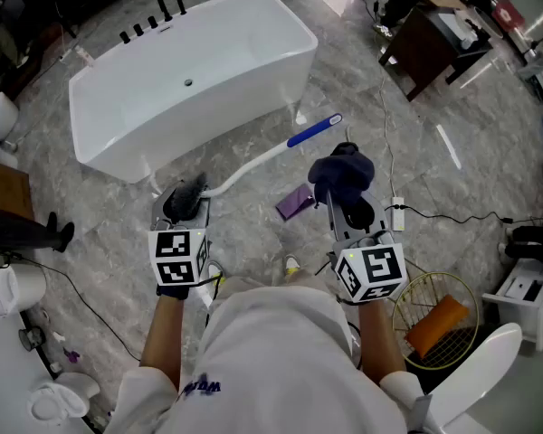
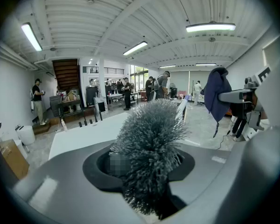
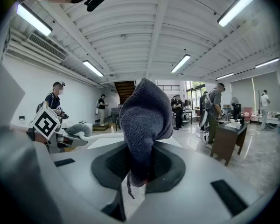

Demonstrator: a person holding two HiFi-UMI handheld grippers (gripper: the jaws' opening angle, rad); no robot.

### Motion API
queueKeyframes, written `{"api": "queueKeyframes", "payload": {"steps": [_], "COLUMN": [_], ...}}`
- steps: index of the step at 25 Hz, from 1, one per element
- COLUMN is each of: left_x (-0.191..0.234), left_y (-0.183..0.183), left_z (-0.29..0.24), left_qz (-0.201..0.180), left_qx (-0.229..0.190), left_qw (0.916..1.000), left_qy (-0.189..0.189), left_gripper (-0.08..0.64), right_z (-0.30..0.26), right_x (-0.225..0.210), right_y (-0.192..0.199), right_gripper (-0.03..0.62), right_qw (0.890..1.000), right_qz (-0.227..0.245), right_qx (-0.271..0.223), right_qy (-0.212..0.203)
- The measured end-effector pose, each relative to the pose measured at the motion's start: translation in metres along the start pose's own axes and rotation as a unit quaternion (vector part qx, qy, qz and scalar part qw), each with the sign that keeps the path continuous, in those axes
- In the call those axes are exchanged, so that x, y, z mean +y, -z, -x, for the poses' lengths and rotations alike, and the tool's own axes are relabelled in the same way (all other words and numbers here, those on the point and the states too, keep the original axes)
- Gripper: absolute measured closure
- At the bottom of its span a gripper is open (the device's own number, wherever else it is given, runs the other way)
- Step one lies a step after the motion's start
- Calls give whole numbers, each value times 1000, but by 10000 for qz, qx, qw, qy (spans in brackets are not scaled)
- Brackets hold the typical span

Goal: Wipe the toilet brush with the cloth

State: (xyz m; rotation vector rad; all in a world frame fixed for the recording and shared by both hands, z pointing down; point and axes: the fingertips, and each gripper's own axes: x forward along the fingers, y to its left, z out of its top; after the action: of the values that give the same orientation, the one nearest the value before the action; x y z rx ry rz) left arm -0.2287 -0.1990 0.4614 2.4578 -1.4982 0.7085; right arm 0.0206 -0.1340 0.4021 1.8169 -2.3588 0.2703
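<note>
Marble floor (image 1: 100, 242) by the tub (image 1: 190, 70): left gripper (image 1: 185, 203) clamps the brush (image 1: 253, 162) head, right gripper (image 1: 346, 202) pinches the cloth (image 1: 341, 170); the 2 things are apart, so wiping looks unstarted.

White short-sleeved shirt (image 1: 271, 351) with blue print, grey left gripper (image 1: 183, 208), grey right gripper (image 1: 351, 208), black-and-white marker cubes (image 1: 181, 257)

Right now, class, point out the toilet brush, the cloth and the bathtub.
toilet brush (image 2: 151, 143): left gripper view, on the bristle head.
cloth (image 3: 144, 118): right gripper view, on its bunched middle.
bathtub (image 1: 222, 123): head view, on the outer side wall.
</note>
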Motion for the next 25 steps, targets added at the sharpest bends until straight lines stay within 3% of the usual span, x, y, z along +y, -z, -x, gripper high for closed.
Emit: {"api": "queueKeyframes", "payload": {"steps": [5,9,13,19,25], "left_x": [-88,-117,-130,-126,-127], "left_y": [-30,-41,-47,-50,-46], "left_z": [-18,-18,-15,1,13], "left_qz": [-167,-391,-389,-102,-44], "left_qx": [21,65,20,-36,-119], "left_qw": [9999,9992,9991,9997,9991], "left_qy": [-14,-62,-172,-234,-406], "left_gripper": [370,370,370,370,371], "right_z": [18,23,22,8,-6], "right_x": [-31,1,26,60,66], "right_y": [-6,-21,-27,-9,10], "right_gripper": [531,529,528,496,457], "right_qw": [9978,9876,9778,9700,9701], "right_qz": [112,186,391,585,-320], "right_qx": [-97,-152,-231,85,532], "right_qy": [-650,-1550,-2047,-2359,-2347]}}
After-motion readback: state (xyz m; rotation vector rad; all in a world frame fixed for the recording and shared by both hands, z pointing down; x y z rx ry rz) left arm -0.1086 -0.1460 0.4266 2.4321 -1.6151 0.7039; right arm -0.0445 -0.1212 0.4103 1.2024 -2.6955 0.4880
